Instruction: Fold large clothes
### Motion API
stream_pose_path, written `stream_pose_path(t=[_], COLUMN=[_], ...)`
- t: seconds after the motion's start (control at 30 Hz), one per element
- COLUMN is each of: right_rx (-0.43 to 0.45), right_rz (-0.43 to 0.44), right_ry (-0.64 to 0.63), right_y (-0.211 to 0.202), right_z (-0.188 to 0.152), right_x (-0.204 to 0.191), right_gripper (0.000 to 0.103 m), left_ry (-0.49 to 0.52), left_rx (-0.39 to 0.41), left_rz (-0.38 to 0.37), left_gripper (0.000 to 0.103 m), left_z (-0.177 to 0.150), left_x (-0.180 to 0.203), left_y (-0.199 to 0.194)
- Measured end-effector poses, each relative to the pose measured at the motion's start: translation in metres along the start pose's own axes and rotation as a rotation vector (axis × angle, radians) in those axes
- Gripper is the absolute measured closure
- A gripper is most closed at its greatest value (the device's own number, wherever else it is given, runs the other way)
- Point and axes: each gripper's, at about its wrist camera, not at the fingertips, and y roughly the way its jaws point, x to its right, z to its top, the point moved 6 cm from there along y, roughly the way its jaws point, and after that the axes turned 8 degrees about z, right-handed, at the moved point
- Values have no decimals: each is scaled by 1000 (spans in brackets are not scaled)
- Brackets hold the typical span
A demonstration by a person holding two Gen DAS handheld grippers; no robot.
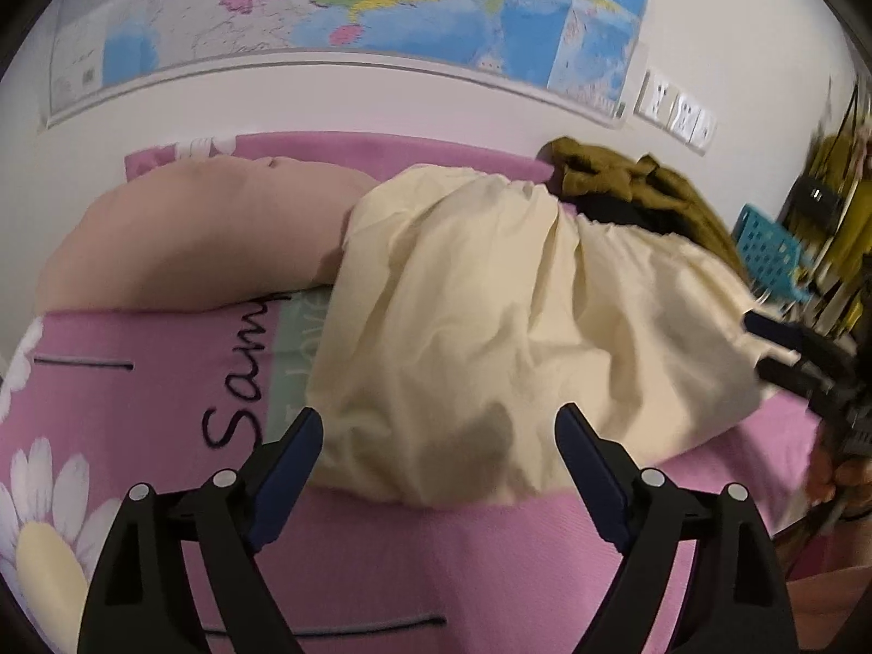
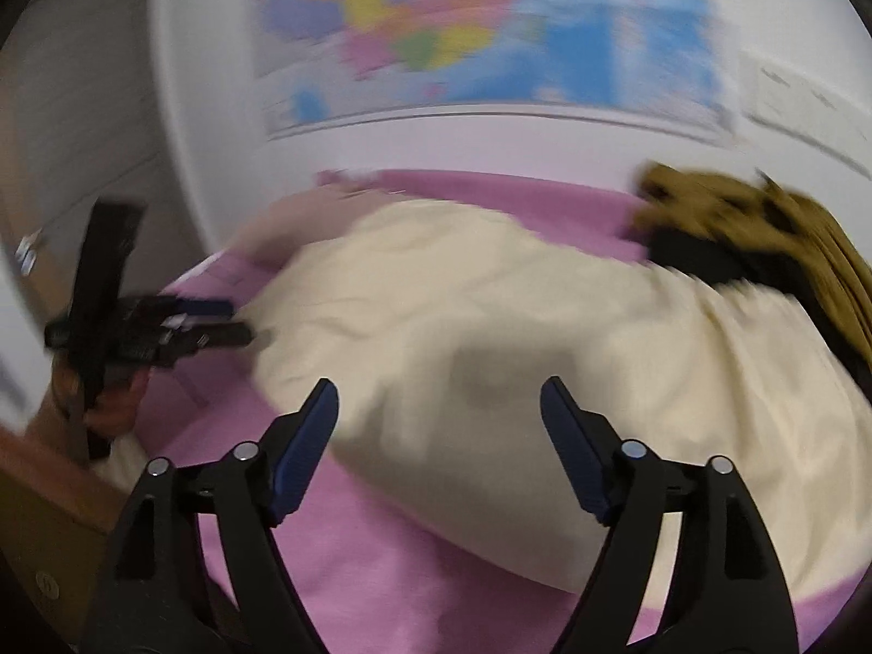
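A large cream garment [image 1: 490,338] lies crumpled on the pink bed cover [image 1: 414,556]; it also shows in the right wrist view [image 2: 518,338]. My left gripper [image 1: 438,425] is open and empty, hovering just above the garment's near edge. My right gripper [image 2: 438,398] is open and empty, over the garment's near edge on the other side. The right gripper shows at the garment's right edge in the left wrist view [image 1: 774,349]. The left gripper shows at the garment's left edge in the right wrist view [image 2: 223,321]. The right wrist view is blurred.
A peach pillow [image 1: 201,234] lies at the far left of the bed. An olive garment [image 1: 627,174] over something black is heaped at the far right [image 2: 752,212]. A blue crate [image 1: 768,245] stands beyond. A map [image 1: 354,0] hangs on the wall. A wooden bed edge [image 2: 49,512] is at left.
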Motion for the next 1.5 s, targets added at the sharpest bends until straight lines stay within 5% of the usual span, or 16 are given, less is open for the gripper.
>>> stream_pose_path(t=[0.2, 0.5, 0.63, 0.73, 1.03, 1.17, 1.3, 1.5], right_rx=[-138, -204, -165, -109, -64, -53, -53, 46], right_rz=[-23, -199, -153, -96, -22, 6, 53, 214], right_ry=[-236, -385, -329, -233, -115, -75, -5, 259], right_y=[40, 62, 58, 47, 40, 39, 37, -23], right_z=[-13, -36, -27, -10, 1, 1, -4, -27], right_x=[-42, -29, -23, -15, -8, -6, -3, 21], right_gripper=[21, 28, 54, 64, 64, 64, 60, 36], left_ry=[-32, -38, -48, -103, -376, -487, -470, -359], left_rx=[-45, -117, -150, -150, -125, -107, -123, -165], left_rz=[-48, -144, -195, -271, -491, -475, -432, -329], left_gripper=[19, 19, 19, 18, 15, 15, 16, 42], left_z=[-20, -43, -39, -30, 9, 16, 28, 30], left_x=[-1, 26, 42, 50, 43, 28, 27, 32], left_y=[-11, -2, 11, 17, 38, 55, 66, 77])
